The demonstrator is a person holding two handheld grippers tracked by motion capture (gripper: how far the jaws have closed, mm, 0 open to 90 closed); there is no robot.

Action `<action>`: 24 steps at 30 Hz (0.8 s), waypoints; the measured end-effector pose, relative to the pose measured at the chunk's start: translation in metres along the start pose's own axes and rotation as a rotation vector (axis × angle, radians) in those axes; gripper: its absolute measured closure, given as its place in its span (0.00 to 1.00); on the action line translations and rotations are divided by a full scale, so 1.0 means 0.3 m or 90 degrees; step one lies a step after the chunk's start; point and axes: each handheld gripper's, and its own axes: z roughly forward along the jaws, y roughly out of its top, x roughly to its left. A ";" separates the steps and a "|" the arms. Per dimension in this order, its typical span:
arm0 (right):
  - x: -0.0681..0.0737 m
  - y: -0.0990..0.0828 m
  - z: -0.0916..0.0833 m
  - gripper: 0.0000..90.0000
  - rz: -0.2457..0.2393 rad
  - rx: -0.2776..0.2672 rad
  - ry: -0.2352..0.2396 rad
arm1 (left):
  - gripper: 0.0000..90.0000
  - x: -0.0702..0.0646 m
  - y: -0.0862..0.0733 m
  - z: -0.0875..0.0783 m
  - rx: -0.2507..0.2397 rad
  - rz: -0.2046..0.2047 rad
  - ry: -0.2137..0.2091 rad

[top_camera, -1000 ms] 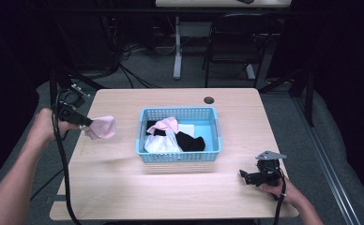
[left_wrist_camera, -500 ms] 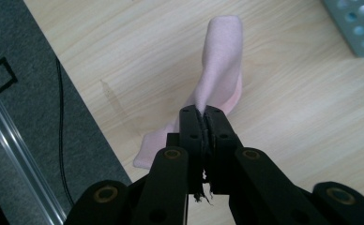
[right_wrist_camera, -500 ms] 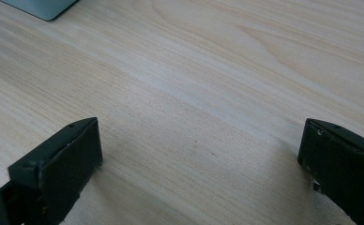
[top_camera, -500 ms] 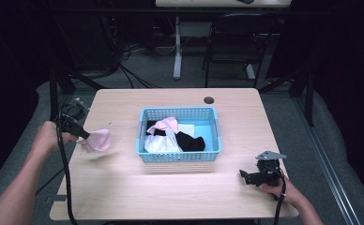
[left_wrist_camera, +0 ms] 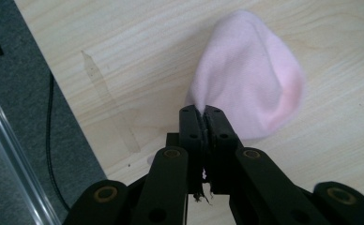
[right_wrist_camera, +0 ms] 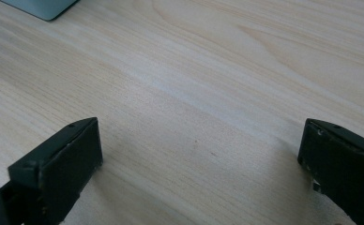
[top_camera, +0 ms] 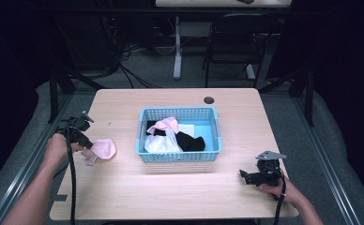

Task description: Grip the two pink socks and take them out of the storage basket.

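Observation:
A pink sock (top_camera: 102, 150) rests on the wooden table (top_camera: 180, 192) at the left, with my left gripper (top_camera: 89, 146) shut on its edge. In the left gripper view the jaws pinch the pink sock (left_wrist_camera: 248, 89) at its near end, where my left gripper (left_wrist_camera: 204, 112) meets the cloth. A blue basket (top_camera: 213, 152) in the middle of the table holds pink, white and black socks (top_camera: 168, 136). My right gripper (top_camera: 244, 175) lies near the front right of the table, its jaws wide apart over bare wood, as my right gripper (right_wrist_camera: 199, 145) shows with nothing between them.
A dark round hole (top_camera: 209, 100) sits near the table's far edge. A strip of clear tape (left_wrist_camera: 109, 110) lies on the wood by the table's left edge. Chairs, desk legs and cables stand on the floor beyond the table.
My left gripper has come down toward the table with the pink sock, which now lies on the wood. The right gripper has stayed where it was.

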 end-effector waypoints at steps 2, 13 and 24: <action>0.000 0.000 -0.001 0.00 0.000 0.001 0.000 | 0.96 0.004 -0.009 0.026 -0.002 -0.008 0.001; 0.000 0.000 -0.001 0.00 0.001 0.001 0.000 | 0.46 0.041 -0.049 0.054 -0.033 -0.065 -0.007; 0.001 0.000 -0.001 0.00 0.001 0.002 0.000 | 0.11 -0.004 -0.015 -0.110 -0.163 -0.063 -0.051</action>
